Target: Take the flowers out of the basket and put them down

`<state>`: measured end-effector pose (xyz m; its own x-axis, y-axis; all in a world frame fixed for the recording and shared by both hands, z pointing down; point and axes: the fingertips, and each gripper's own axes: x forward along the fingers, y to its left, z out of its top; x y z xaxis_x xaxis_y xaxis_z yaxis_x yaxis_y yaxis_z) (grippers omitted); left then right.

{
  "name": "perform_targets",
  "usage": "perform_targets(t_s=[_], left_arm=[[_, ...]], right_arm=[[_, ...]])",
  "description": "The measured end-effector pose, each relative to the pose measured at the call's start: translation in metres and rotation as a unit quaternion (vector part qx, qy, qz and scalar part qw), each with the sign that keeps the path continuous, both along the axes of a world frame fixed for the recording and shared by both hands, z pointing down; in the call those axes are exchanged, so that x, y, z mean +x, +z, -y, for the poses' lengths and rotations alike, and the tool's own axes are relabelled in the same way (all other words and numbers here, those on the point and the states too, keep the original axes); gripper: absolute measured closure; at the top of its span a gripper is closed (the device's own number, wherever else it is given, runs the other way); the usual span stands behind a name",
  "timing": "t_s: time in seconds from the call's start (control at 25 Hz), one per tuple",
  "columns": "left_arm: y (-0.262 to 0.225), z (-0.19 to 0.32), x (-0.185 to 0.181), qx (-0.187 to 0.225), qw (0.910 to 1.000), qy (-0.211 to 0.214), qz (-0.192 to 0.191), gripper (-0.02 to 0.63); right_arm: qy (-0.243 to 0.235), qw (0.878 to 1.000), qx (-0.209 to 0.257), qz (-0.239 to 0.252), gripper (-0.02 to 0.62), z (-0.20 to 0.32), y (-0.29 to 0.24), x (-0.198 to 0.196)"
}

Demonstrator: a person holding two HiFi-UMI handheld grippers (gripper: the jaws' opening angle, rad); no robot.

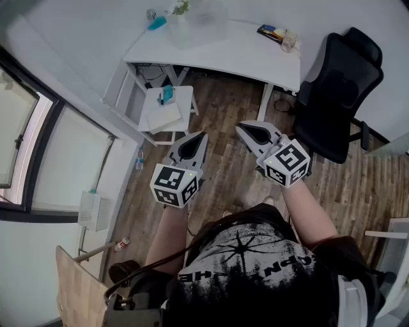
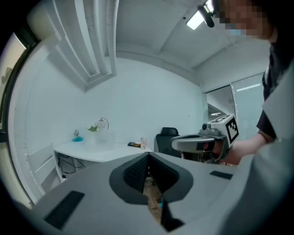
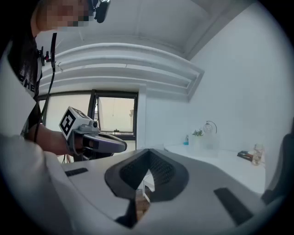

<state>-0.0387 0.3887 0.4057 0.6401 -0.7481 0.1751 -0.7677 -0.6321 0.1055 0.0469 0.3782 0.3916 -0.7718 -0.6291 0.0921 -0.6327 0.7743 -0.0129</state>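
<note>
Jaws together and empty on left gripper [image 1: 204, 134] and right gripper [image 1: 239, 126], held out mid-room, likely pre-approach since flowers [image 1: 181, 7] in basket [image 1: 201, 25] sit well apart on desk [image 1: 243, 51]

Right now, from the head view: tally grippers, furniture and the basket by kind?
grippers: 2 (left gripper, right gripper, both shut and empty)
desk: 1
office chair: 1
side table: 1
basket: 1
total: 6
</note>
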Motion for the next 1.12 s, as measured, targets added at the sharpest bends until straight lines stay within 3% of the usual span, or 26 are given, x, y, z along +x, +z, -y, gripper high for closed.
perform_targets(t_s=[1.12], left_arm=[[0.011,0.010,-0.030,-0.009,0.9995,-0.005,-0.029,0.595]], right_arm=[[0.011,1.000,-0.005,-0.006,0.577,0.013,0.014,-0.023]])
